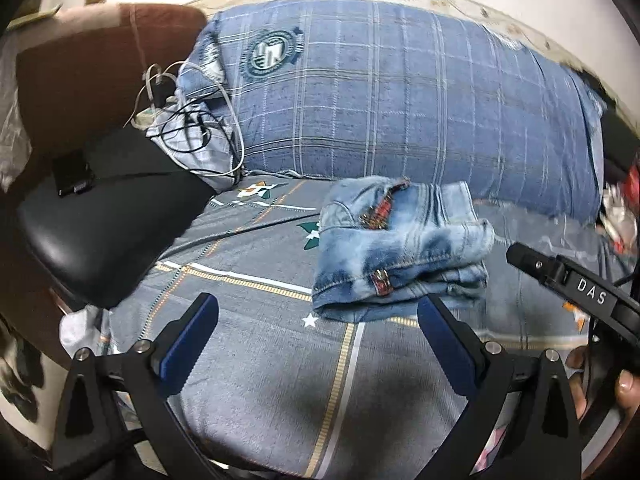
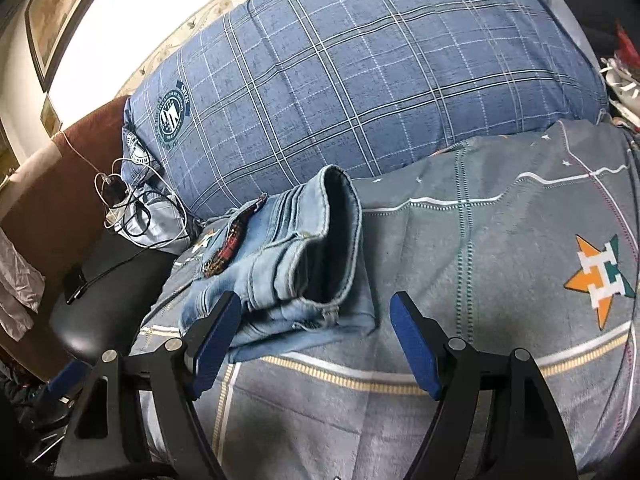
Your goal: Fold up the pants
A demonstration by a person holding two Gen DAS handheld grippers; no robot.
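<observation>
Both grippers, left and right, gape wide and empty; folded jeans lie on bedsheet just ahead of both.

We're looking at a bed wearing a grey sheet with white and tan stripes, little white stars and an orange-and-teal star logo. The folded jeans are sitting right on that sheet, a light-wash bundle with a red patch showing on top. Behind them a big blue plaid pillow is lying across the back of the bed, its crest badge facing us. Over on the left a black cushion is resting on the bed's edge, and a tangle of white and black cables is draping beside the pillow.
</observation>
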